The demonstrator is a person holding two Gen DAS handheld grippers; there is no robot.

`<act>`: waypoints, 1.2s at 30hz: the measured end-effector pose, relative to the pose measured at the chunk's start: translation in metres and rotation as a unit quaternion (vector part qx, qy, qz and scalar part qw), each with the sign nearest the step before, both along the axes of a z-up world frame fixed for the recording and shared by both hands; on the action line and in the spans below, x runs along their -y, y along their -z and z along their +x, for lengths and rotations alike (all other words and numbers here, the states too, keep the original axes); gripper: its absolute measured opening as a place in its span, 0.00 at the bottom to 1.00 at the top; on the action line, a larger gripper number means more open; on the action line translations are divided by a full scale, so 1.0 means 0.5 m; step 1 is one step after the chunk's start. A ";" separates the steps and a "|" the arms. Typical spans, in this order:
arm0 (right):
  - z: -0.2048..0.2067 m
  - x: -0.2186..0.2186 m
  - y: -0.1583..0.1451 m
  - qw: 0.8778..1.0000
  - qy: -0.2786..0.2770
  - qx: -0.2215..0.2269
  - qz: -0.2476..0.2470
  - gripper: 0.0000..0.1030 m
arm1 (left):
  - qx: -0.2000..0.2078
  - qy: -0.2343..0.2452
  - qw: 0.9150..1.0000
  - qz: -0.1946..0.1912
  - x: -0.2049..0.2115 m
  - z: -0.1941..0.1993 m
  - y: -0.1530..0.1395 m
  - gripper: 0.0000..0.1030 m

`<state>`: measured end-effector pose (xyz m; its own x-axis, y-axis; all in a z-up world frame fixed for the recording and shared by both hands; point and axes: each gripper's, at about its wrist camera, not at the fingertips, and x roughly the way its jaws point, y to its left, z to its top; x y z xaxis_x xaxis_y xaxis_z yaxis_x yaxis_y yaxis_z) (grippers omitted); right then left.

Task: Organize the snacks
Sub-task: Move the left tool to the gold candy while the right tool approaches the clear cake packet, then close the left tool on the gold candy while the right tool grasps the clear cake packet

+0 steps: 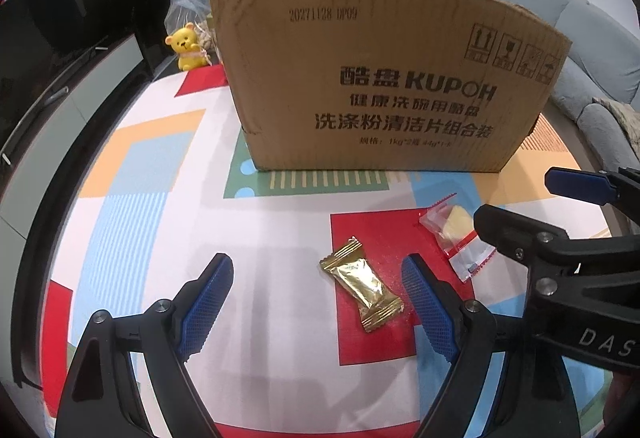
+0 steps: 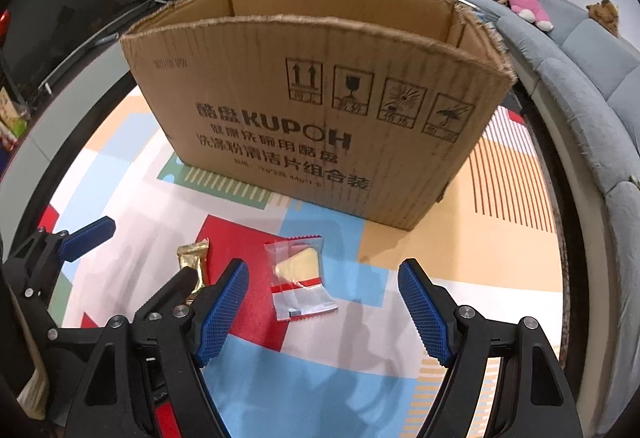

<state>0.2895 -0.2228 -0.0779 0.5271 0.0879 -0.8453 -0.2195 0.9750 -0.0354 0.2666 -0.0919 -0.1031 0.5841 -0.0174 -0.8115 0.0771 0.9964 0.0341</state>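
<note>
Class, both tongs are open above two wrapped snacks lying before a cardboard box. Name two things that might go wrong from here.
1. The left tongs and right tongs work close together and may collide.
2. The clear packet lies flat; pads might slip off it.

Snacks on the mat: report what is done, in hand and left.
Done: nothing visibly; whether the cardboard box holds anything cannot be seen.
In hand: nothing. The left tongs stand open around the gold-wrapped snack, the right tongs open around the clear-wrapped snack.
Left: grip both and box them.
</note>
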 end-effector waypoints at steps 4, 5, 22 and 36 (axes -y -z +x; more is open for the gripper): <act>0.010 -0.004 0.012 1.000 -0.006 -0.013 -0.004 0.76 | -0.007 -0.007 1.000 -0.002 0.000 0.008 0.013 0.84; 0.012 -0.007 0.016 1.000 -0.007 -0.016 -0.005 0.76 | -0.008 -0.008 1.000 -0.002 0.003 0.009 0.014 0.84; 0.047 -0.035 0.076 0.999 -0.005 -0.053 -0.014 0.71 | -0.023 -0.011 1.000 -0.009 0.017 0.025 0.054 0.73; 0.073 -0.037 0.100 0.998 -0.004 -0.069 0.003 0.58 | -0.010 0.004 1.000 -0.022 0.024 0.014 0.058 0.60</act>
